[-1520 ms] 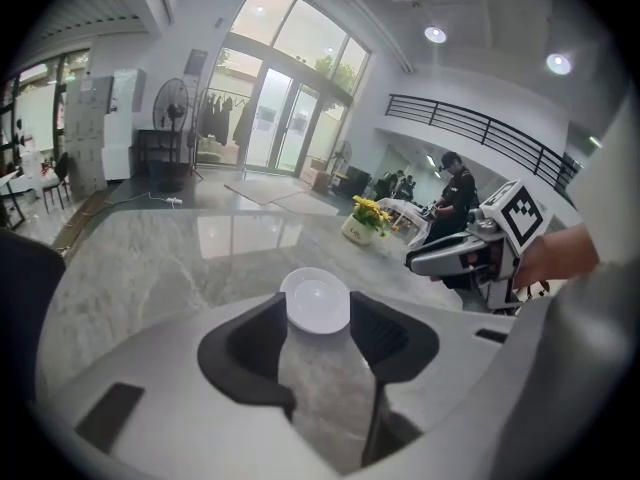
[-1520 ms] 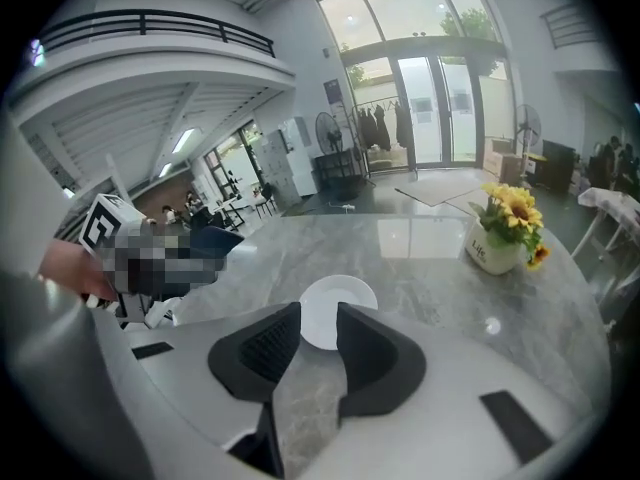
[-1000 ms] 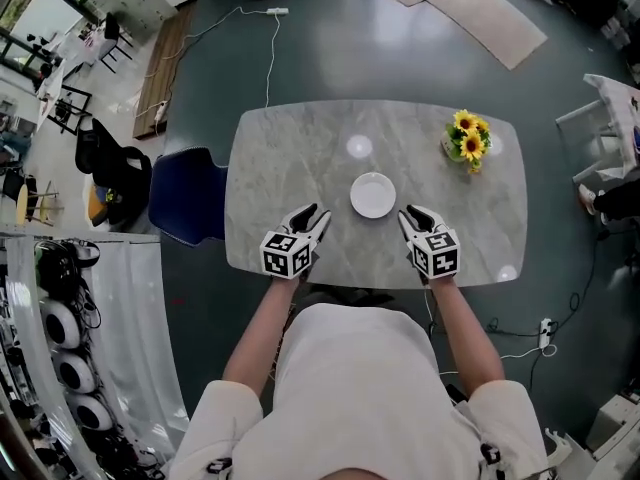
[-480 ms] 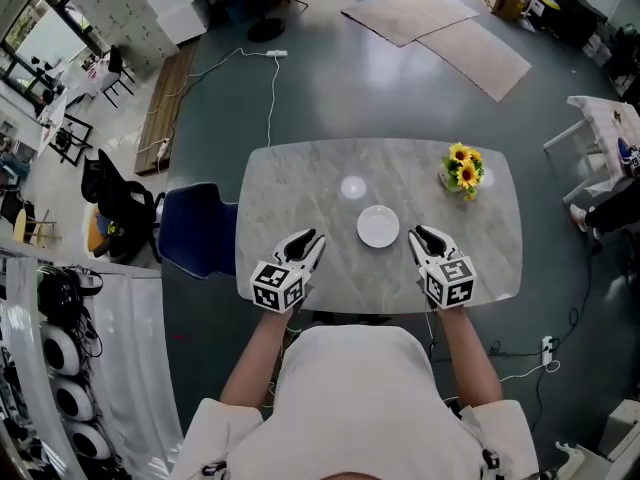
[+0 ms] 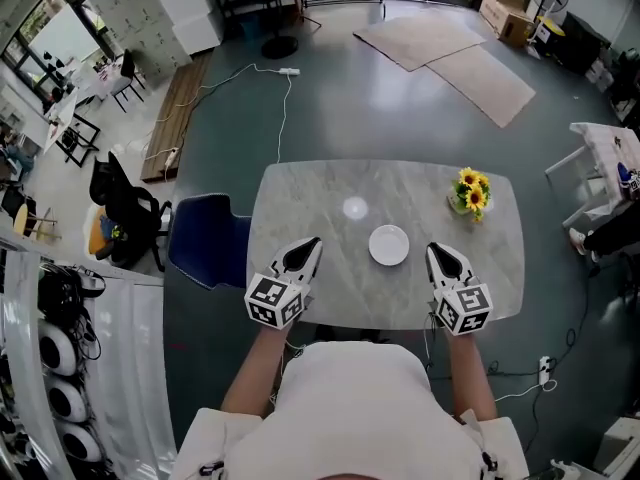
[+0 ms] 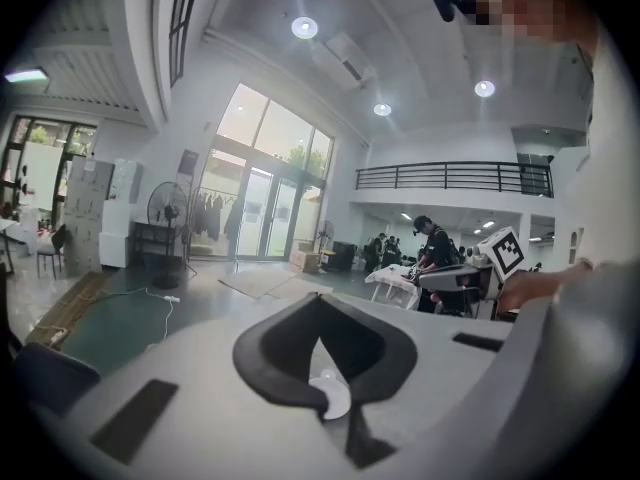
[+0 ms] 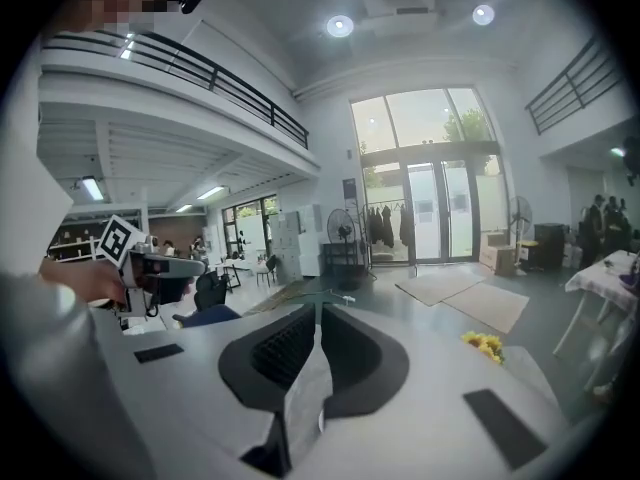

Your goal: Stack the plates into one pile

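Note:
A white plate pile (image 5: pixel 388 244) sits alone near the middle of the marble table (image 5: pixel 300 198). Through the left gripper view a bit of the plate (image 6: pixel 330 393) shows below the jaws. My left gripper (image 5: pixel 312 243) (image 6: pixel 318 298) hangs over the table's near edge, left of the plate and apart from it. The right gripper (image 5: pixel 436 251) (image 7: pixel 318 308) hangs to the plate's right, also apart. Both point nearly level into the room. Their jaws have just been closing, with nothing between them, and the tips now meet.
A small pot of yellow flowers (image 5: pixel 470 190) (image 7: pixel 484 345) stands at the table's far right. A blue chair (image 5: pixel 205 236) is at the table's left side. A bright lamp reflection (image 5: pixel 354 207) lies behind the plate. Rugs and a cable lie on the floor beyond.
Both grippers have lifted off the table and pulled back toward the near edge. Their jaws have gone from open to closed. The plate pile has not moved.

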Demonstrator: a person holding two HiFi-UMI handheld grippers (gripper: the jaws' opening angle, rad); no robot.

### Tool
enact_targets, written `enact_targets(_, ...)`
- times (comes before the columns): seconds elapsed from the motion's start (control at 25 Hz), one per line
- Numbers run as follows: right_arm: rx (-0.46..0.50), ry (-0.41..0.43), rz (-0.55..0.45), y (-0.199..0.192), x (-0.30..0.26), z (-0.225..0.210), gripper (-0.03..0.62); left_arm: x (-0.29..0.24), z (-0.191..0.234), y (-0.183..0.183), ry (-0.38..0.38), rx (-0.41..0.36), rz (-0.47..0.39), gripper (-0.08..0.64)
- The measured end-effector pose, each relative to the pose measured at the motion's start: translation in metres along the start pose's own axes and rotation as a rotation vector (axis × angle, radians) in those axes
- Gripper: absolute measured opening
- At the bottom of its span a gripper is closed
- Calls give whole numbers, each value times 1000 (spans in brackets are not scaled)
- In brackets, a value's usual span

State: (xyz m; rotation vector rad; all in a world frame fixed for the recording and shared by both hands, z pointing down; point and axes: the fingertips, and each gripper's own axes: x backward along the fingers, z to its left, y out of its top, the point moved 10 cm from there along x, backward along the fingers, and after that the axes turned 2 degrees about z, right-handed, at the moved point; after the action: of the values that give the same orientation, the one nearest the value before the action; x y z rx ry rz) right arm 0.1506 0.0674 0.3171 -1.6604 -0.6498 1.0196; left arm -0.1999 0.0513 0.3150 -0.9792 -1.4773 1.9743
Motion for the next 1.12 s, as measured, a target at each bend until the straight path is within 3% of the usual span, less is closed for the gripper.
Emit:
enact_targets(0.4, 55, 2, -62, 19, -2, 8, 32, 5, 6, 5, -24, 2, -9, 8)
enact_targets(1.12, 70, 18, -32, 17, -5, 16, 32, 5, 10, -1, -27, 35, -10, 8)
